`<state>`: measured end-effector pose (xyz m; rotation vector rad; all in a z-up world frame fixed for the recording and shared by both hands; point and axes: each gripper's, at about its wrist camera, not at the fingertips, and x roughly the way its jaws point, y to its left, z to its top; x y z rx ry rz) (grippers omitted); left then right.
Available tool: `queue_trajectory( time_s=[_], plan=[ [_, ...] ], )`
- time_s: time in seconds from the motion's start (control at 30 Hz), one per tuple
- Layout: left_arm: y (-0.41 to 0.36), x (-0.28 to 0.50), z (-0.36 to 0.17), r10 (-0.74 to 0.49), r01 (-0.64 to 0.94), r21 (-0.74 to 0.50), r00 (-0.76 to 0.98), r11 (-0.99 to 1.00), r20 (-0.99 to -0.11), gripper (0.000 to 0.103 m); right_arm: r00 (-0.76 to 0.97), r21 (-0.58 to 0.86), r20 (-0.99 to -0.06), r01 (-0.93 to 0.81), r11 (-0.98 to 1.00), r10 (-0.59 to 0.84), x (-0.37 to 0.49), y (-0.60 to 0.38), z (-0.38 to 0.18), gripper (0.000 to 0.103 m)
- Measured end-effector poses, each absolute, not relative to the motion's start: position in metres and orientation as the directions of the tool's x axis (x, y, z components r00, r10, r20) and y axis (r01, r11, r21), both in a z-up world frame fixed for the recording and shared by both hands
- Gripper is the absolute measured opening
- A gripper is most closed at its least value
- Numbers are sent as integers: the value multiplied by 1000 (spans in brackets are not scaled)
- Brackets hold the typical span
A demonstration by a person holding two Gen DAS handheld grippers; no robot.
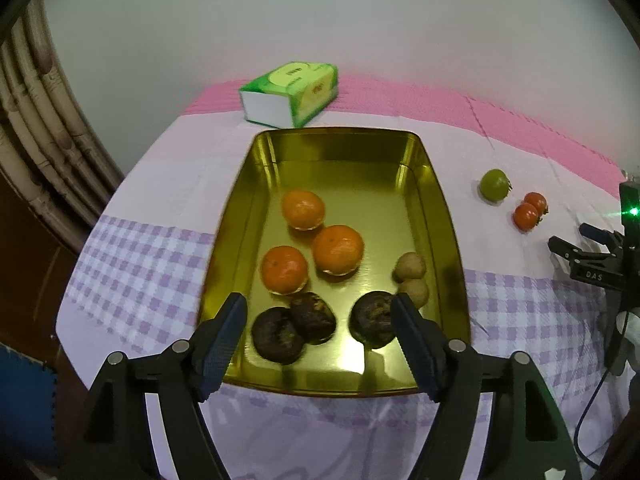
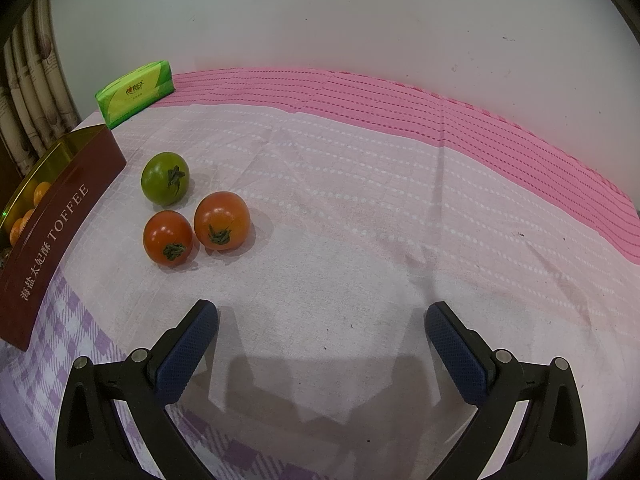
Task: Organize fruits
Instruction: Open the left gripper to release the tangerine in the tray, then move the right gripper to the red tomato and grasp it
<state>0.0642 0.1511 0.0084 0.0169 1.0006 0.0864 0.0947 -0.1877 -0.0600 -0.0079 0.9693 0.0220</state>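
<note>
A gold tin tray (image 1: 440, 200) holds three oranges (image 1: 337, 250), three dark wrinkled fruits (image 1: 277, 334) and two small tan fruits (image 1: 409, 267). My left gripper (image 1: 320, 312) is open over the tray's near end, its fingers either side of the dark fruits. A green tomato (image 2: 165, 178) and two red tomatoes (image 2: 222, 220) lie on the cloth right of the tray (image 2: 60, 216). They also show in the left wrist view (image 1: 495, 184). My right gripper (image 2: 322, 320) is open and empty, low over the cloth, right of and nearer than the tomatoes.
A green tissue pack (image 1: 290, 94) lies behind the tray, also in the right wrist view (image 2: 134, 92). A pink mat (image 2: 440, 108) covers the table's back. The table's left edge (image 1: 80, 272) drops off by a curtain. A cable (image 1: 596, 396) hangs at right.
</note>
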Motion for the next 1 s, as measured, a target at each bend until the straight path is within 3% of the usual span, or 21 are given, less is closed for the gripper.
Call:
queue_trajectory(
  time_s=[0.73,0.87,1.0],
  plan=[
    [187,48,9,95,-144,20,539,989,-837,80,510,-10,-859,48,999,-34,92,-174,-58,103],
    [190,49,8,94,-153,13,536,988,-839,80,528,-52,-849,-27,998,-29,87,-150,-52,90],
    [193,50,7,93,-163,5,532,987,-841,80,529,-22,-848,-98,995,33,87,-126,-46,84]
  ],
)
